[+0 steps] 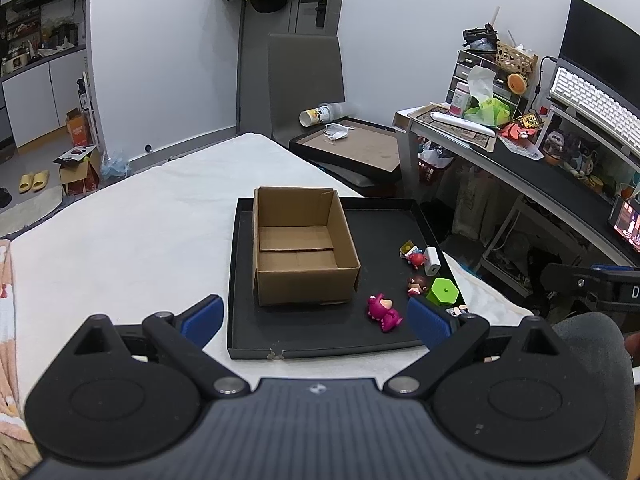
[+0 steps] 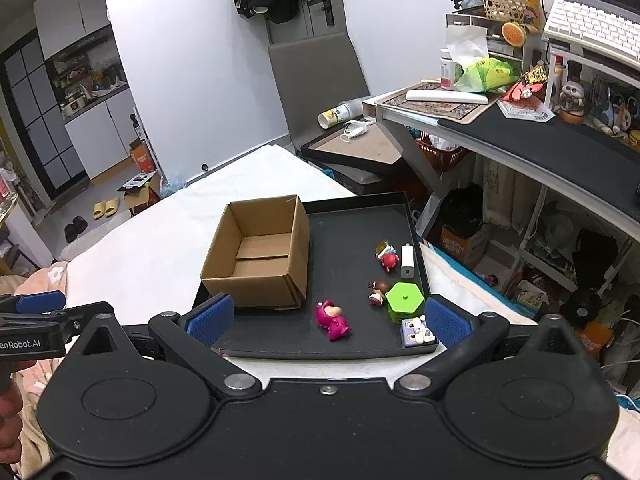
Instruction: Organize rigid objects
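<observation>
Both claws hang released and empty: your left claw [image 1: 316, 318], your right claw [image 2: 326, 320]. Nearest lies the pink toy [image 2: 333, 320], loose on the black tray [image 2: 352, 350] beside the empty cardboard box [image 2: 260, 254]. Take it first (it looks tipped over), gripping across its body. Beyond wait the green hexagon [image 2: 404, 301] and white charger [image 2: 407, 261].

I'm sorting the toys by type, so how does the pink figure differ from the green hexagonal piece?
The pink figure is a rounded cartoon creature lying on its side; the green hexagonal piece is a flat-topped, angular block sitting upright. The pink figure lies alone in open tray space, while the green piece sits close beside a small brown-haired doll. Both rest on the black tray, outside the cardboard box.
</observation>
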Demonstrator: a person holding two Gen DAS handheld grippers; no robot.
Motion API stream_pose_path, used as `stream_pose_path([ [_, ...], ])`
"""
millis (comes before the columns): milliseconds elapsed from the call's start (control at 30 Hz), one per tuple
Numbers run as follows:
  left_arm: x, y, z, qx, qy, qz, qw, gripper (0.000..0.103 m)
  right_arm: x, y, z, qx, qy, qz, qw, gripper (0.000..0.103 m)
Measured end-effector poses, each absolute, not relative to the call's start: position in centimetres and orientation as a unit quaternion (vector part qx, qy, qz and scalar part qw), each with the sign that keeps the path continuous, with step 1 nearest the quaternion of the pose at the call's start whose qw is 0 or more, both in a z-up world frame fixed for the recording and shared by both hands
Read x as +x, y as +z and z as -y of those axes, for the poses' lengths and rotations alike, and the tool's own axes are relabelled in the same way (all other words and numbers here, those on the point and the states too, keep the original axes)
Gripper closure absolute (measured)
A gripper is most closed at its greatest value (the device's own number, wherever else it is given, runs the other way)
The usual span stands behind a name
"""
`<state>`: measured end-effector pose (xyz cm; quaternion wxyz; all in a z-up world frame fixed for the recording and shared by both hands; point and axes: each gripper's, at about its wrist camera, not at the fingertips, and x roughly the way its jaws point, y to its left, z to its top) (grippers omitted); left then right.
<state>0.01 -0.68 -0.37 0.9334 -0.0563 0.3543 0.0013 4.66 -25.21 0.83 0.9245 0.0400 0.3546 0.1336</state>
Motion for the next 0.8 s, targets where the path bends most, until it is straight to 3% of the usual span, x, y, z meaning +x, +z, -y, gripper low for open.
stream_pose_path([
  [800, 0.04, 0.17, 1.05, -0.051, -0.008, -0.354, 0.934, 0.005, 4.3, 1.01, 24.97, 0.032, 0.133, -0.35, 0.926, 0.0],
])
